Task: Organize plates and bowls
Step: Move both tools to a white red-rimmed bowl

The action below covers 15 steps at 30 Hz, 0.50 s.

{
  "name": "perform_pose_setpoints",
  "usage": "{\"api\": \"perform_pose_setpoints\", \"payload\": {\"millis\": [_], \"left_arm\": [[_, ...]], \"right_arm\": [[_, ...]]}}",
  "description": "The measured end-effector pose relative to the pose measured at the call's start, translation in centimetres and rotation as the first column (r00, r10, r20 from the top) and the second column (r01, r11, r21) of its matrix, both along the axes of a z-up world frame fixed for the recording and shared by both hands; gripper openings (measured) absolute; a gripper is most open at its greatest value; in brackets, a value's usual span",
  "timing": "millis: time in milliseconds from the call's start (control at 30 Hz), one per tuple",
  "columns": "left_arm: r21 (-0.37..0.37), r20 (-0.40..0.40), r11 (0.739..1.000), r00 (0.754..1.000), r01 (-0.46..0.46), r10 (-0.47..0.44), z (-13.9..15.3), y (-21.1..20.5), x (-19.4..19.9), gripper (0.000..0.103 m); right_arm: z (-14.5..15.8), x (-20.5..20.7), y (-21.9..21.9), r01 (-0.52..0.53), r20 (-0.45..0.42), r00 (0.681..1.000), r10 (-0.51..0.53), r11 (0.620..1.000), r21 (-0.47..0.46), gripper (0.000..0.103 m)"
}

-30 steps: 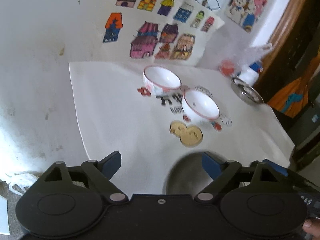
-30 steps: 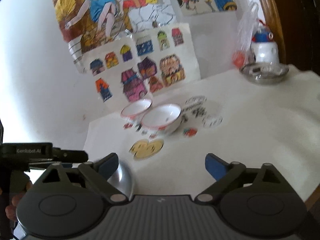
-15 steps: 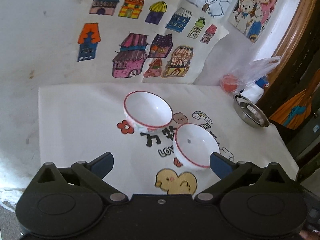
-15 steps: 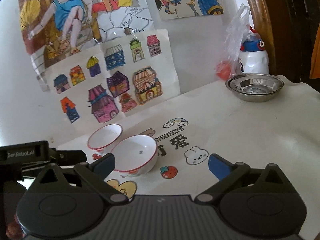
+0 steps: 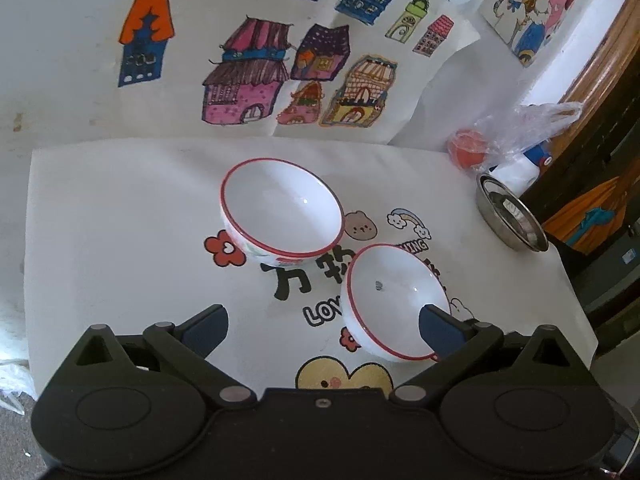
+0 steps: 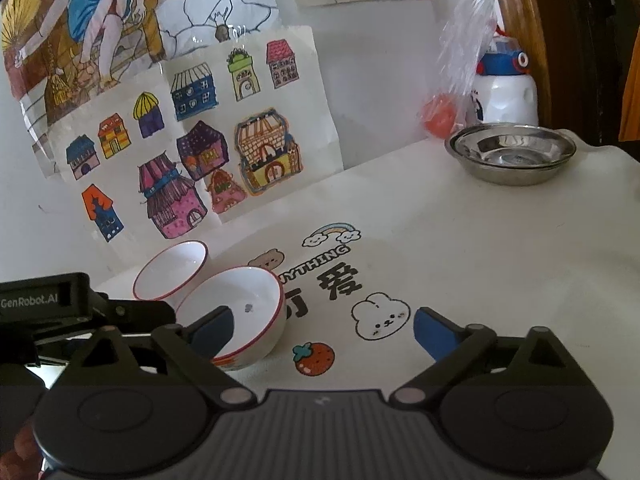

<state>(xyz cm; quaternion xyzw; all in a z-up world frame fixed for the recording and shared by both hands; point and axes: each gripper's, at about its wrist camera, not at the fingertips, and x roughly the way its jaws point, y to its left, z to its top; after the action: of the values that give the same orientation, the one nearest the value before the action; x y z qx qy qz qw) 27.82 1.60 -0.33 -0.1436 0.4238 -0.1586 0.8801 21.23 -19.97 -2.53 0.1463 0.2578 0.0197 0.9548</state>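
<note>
Both my left gripper [image 5: 322, 322] and right gripper [image 6: 322, 326] are spread wide and hold nothing. The near red-rimmed bowl [image 5: 394, 304] sits on the printed cloth [image 5: 120, 240] beside its twin [image 5: 280, 212]. A finger nudging that rim could tip or skid it.

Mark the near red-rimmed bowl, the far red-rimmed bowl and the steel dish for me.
near bowl [image 5: 394, 300]: left wrist view, inner white floor beside the dark speck.
far bowl [image 5: 280, 210]: left wrist view, middle of its inside.
steel dish [image 6: 510, 152]: right wrist view, shiny inner bottom.
</note>
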Motion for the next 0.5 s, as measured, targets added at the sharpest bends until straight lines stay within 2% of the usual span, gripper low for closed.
{"api": "perform_pose_setpoints", "payload": {"millis": [200,367,500], "left_arm": [[-0.004,-0.021,1.000,1.000,0.022,-0.022,-0.7,-0.5,0.5,0.089],[-0.013,-0.030,0.999,0.999,0.036,-0.037,-0.9,-0.7,0.7,0.075],[-0.007,-0.037,0.999,0.998,0.048,-0.048,-1.0,-0.8,0.9,0.058]], "right_arm": [[-0.4,0.8,0.4,-0.010,-0.021,1.000,0.010,1.000,0.005,0.084],[-0.5,1.3,0.7,-0.031,-0.033,0.999,0.031,0.999,0.020,0.077],[-0.6,1.7,1.0,-0.058,-0.038,0.998,0.060,0.997,0.053,0.063]]}}
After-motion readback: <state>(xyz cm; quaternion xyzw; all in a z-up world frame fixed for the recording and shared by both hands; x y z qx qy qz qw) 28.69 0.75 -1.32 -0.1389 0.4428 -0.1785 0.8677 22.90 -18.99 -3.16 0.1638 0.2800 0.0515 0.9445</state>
